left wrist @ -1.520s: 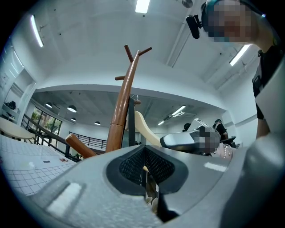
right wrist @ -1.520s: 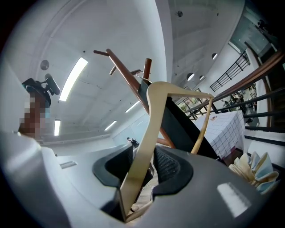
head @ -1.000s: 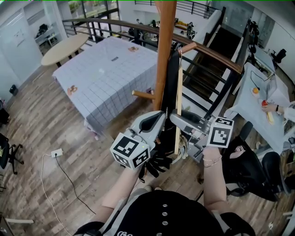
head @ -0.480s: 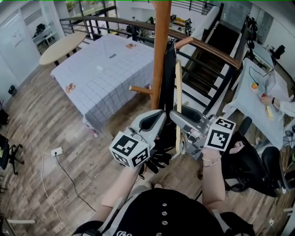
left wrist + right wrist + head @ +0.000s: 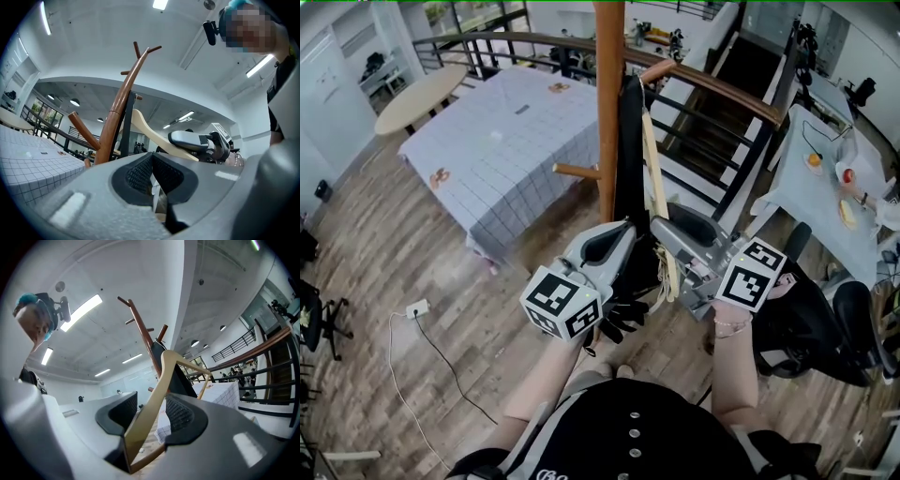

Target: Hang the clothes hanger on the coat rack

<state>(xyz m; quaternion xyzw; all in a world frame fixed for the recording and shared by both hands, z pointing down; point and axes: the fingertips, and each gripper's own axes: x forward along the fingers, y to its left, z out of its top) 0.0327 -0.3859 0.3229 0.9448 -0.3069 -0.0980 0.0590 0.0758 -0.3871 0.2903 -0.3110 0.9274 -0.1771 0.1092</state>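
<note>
A tall brown coat rack [image 5: 607, 103] stands right in front of me. A pale wooden hanger [image 5: 656, 192] hangs slanted beside its pole, next to a black garment [image 5: 628, 159]; I cannot make out its hook. My right gripper [image 5: 672, 232] is at the hanger's lower end. In the right gripper view the hanger's arm [image 5: 154, 399] runs between that gripper's [image 5: 152, 414] opening jaws, with a gap at the left pad. My left gripper [image 5: 619, 236] is beside it, against the garment, its pads [image 5: 140, 171] meeting. The left gripper view shows the rack [image 5: 123, 101] and hanger [image 5: 152, 135].
A table with a checked cloth [image 5: 506, 141] stands left of the rack, with an oval table [image 5: 417, 94] beyond. A railing [image 5: 722, 89] and stairs run behind. At right are a white desk [image 5: 806, 187] with a person's hand [image 5: 862, 199], and office chairs [image 5: 825, 337]. A cable [image 5: 431, 356] crosses the floor.
The right gripper's jaws have spread and it has drawn slightly right. The hanger, upright before, now slants. The left gripper has shifted a little.
</note>
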